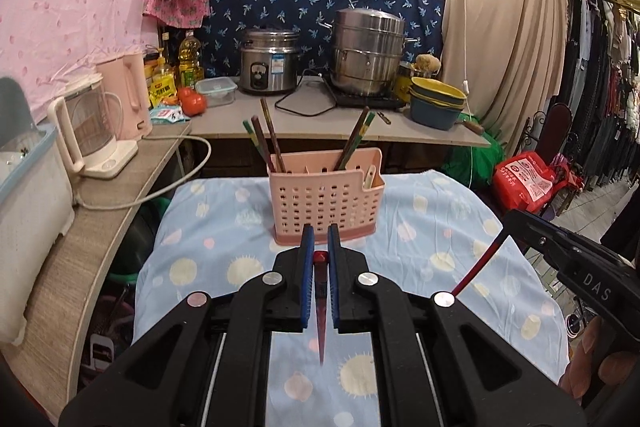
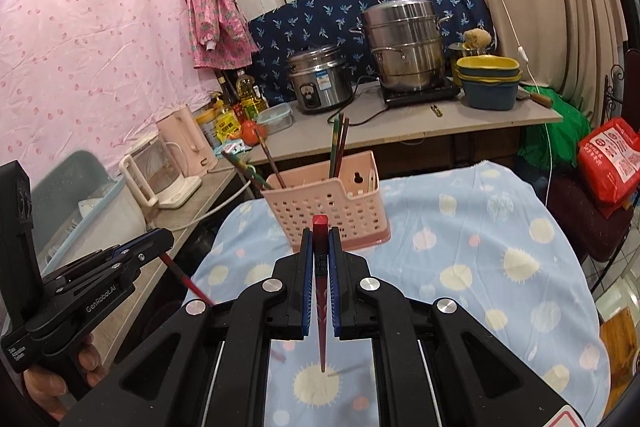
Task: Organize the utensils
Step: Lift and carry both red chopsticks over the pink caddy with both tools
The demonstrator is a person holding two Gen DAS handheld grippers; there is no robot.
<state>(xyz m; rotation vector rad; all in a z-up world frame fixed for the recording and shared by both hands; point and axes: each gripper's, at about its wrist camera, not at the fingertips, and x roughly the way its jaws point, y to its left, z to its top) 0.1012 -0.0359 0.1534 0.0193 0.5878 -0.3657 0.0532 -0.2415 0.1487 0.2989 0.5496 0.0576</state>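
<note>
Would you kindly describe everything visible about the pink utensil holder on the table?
The pink utensil holder is a perforated plastic caddy with a taller back wall, a lower front pocket and a solid base rim. It stands upright on the blue patterned cloth, ahead of both claws and apart from them. Dark chopsticks lean out of its back section, some left, some right; a pale utensil handle sits at its right end.

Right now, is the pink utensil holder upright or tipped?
Upright: the pink utensil holder sits flat on the spotted cloth, chopsticks sticking out its top.
</note>
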